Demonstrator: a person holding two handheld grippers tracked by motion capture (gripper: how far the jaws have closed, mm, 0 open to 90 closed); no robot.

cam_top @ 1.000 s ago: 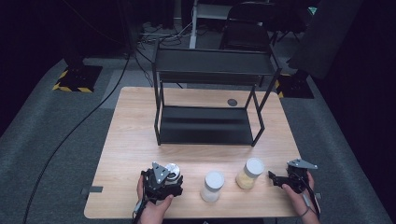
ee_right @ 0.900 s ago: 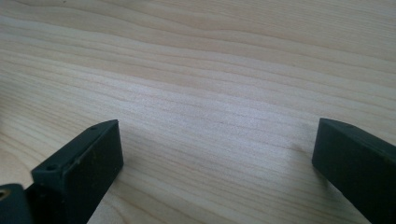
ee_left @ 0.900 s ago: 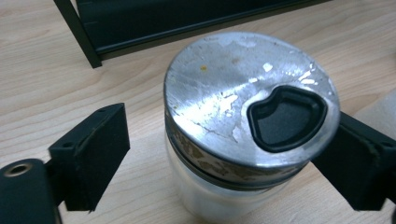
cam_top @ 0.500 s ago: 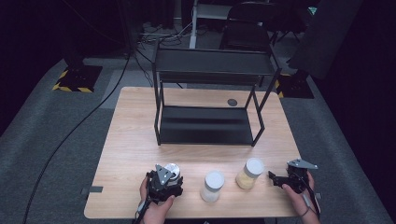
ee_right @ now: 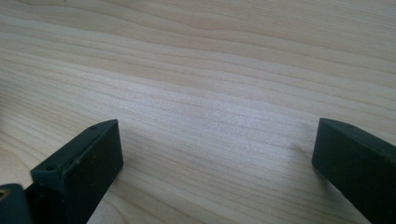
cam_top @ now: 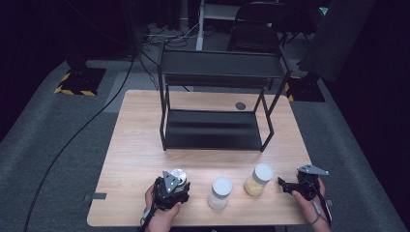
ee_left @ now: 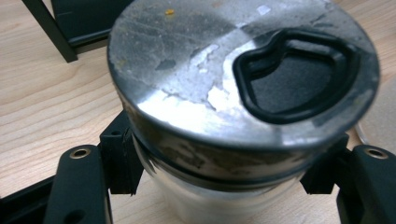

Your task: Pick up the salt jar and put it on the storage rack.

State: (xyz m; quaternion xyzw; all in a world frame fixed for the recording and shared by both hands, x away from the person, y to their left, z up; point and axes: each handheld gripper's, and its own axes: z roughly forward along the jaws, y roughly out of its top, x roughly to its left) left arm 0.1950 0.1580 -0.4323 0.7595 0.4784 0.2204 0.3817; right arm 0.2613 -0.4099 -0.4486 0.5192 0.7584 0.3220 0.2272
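The left gripper has its jaws clamped on an upright jar with a metal lid at the table's near left edge, long axis vertical, lid up. The right gripper, jaws apart over bare wood, holds nothing. I judge the work barely begun: two more jars stand near, and the black shelf rack is empty.

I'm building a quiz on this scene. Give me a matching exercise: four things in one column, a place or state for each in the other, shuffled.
Things:
1. metal-lidded jar
2. yellow-filled jar
3. right gripper
4. black shelf rack

Places or states:
A. open, over bare wood
B. at the table's far side
C. between the left gripper's fingers
D. standing near the right gripper

Pairs: 1-C, 2-D, 3-A, 4-B
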